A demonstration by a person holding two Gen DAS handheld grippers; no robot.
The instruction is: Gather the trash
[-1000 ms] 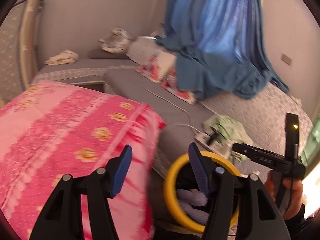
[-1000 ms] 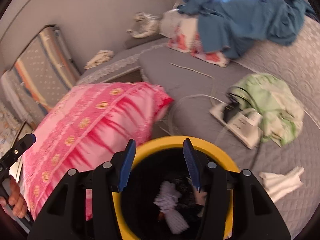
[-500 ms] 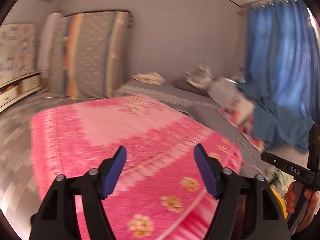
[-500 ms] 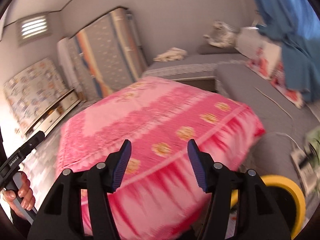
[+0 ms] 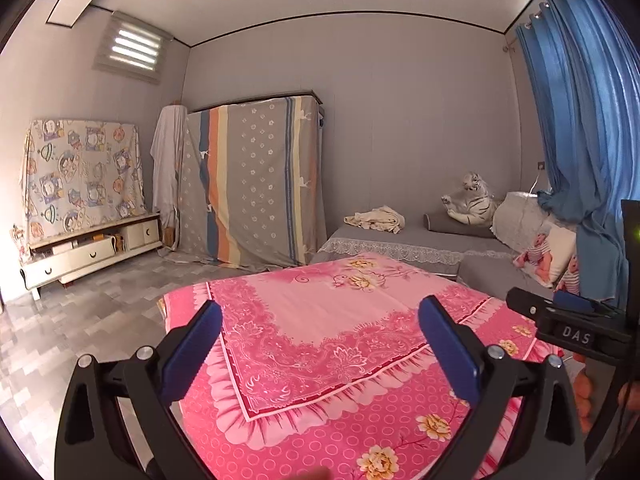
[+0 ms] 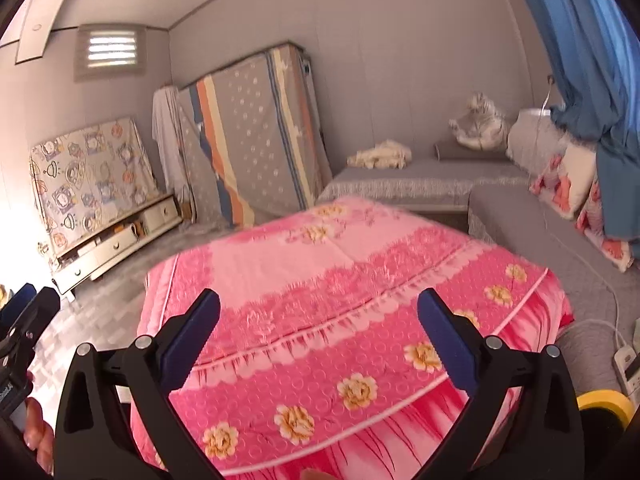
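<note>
My left gripper (image 5: 320, 336) is open and empty, raised over the pink floral quilt (image 5: 332, 344). My right gripper (image 6: 318, 330) is open and empty too, above the same quilt (image 6: 344, 280). The yellow-rimmed black trash bin (image 6: 602, 402) shows only as a sliver at the lower right of the right wrist view; its contents are hidden. No loose trash is visible in either view. The right gripper's body (image 5: 576, 328) shows at the right edge of the left wrist view, and the left one (image 6: 20, 332) at the left edge of the right wrist view.
A grey corner sofa (image 5: 408, 240) holds a cream cloth (image 5: 376, 220), a toy tiger (image 5: 472, 200) and printed pillows (image 6: 568, 184). Blue curtains (image 5: 580, 120) hang at right. A covered wardrobe (image 5: 248, 184) and a low drawer unit (image 5: 88, 252) stand at left. A power strip (image 6: 628, 364) lies by the bin.
Both grippers have swung up and left, away from the bin and sofa clutter, to face across the quilt toward the far wall. Both stayed open and empty.
</note>
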